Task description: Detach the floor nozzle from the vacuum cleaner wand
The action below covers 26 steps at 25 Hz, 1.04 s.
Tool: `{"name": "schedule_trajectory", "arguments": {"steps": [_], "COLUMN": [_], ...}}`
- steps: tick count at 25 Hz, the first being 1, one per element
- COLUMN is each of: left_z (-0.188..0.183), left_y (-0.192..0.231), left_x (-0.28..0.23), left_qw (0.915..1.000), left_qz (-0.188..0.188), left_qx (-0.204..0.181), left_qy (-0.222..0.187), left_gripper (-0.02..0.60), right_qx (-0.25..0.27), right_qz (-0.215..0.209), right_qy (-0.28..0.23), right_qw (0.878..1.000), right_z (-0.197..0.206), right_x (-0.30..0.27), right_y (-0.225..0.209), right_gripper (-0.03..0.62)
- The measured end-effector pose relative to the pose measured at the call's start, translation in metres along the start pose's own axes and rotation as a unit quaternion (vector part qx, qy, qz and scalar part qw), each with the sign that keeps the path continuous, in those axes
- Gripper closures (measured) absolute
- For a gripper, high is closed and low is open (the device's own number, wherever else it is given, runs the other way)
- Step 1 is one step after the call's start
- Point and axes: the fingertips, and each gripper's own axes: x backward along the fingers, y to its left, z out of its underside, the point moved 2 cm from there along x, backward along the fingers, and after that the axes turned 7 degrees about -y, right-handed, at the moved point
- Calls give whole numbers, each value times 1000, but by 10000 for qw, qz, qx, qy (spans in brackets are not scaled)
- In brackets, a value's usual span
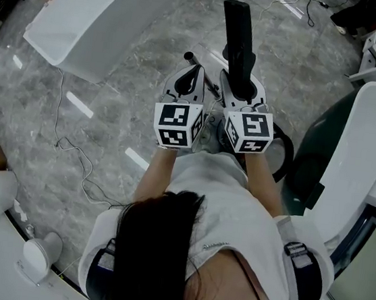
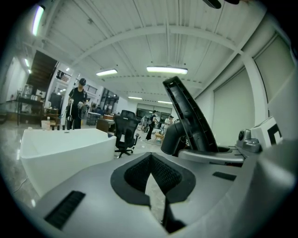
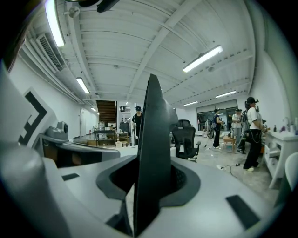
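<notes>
Over open floor (image 1: 110, 123), right gripper (image 1: 241, 90) jaws tight on floor nozzle (image 1: 238, 33); left gripper (image 1: 191, 72) jaws together.

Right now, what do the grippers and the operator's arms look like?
The left gripper and right gripper match: light grey rounded shells, black mesh-textured pads forming a V notch, each with a white cube bearing black square markers. No cables visible on them. The person wears a white short-sleeved shirt with dark straps at the shoulders.
</notes>
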Motion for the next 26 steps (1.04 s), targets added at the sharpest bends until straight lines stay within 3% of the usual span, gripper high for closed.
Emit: {"name": "schedule_trajectory", "arguments": {"steps": [26], "left_z": [9], "left_y": [19], "left_x": [25], "left_qw": [9996], "left_qz": [-256], "left_qx": [112], "left_qy": [-65], "left_gripper": [578], "right_qx": [83], "right_qz": [-165], "right_qy": [127], "right_qw": [9997], "right_z": [10], "right_x": [0], "right_y": [22], "right_gripper": [448]}}
